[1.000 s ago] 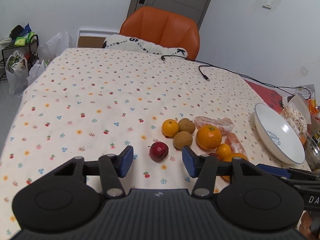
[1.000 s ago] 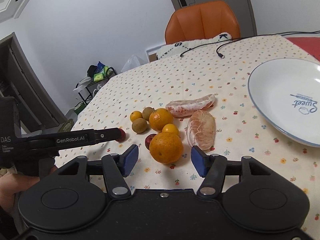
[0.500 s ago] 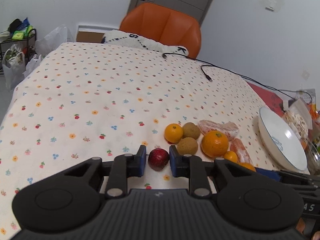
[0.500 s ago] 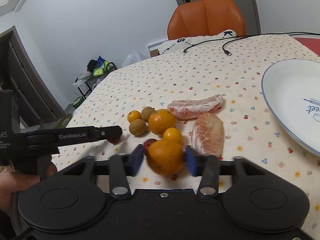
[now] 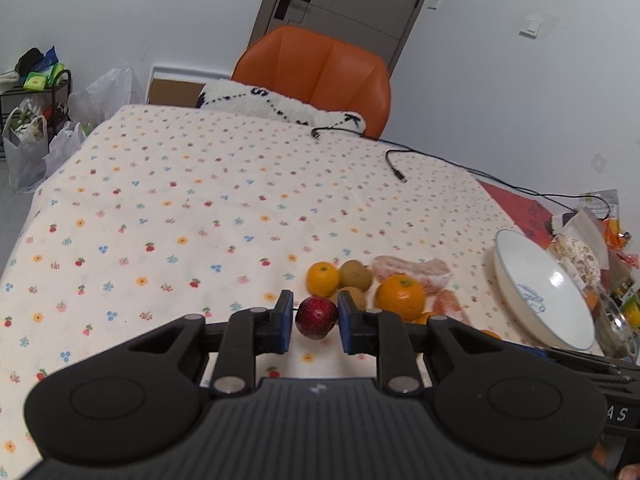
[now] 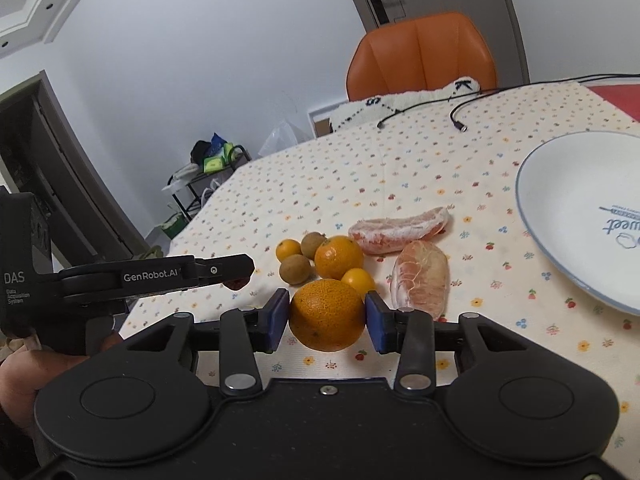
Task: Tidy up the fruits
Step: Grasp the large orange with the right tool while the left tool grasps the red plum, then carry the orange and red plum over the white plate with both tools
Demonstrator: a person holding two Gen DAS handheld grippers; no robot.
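A dark red fruit (image 5: 316, 316) sits between the blue pads of my left gripper (image 5: 316, 323), which is shut on it. My right gripper (image 6: 327, 323) is shut on a large orange (image 6: 327, 312), just in front of the fruit pile. On the flowered cloth lie a medium orange (image 6: 339, 257), two small oranges (image 6: 289, 250) (image 6: 357, 279), two brown round fruits (image 6: 312, 244) (image 6: 295, 269) and two peeled pomelo segments (image 6: 400, 230) (image 6: 420, 278). The left gripper (image 6: 245, 269) shows side-on at the left of the right wrist view. A white plate (image 6: 580, 184) lies at the right, with nothing in it.
A black cable (image 5: 400, 178) trails across the far side of the table. An orange chair (image 5: 316, 68) with a white fluffy throw stands behind it. Snack packets (image 5: 580, 248) and a glass dish (image 5: 616, 328) crowd the right edge beyond the plate (image 5: 520, 280). A hand holds the left gripper's handle.
Both grippers were open a second ago and have since shut, the left on the red fruit, the right on the large orange. Both views have tilted upward slightly.
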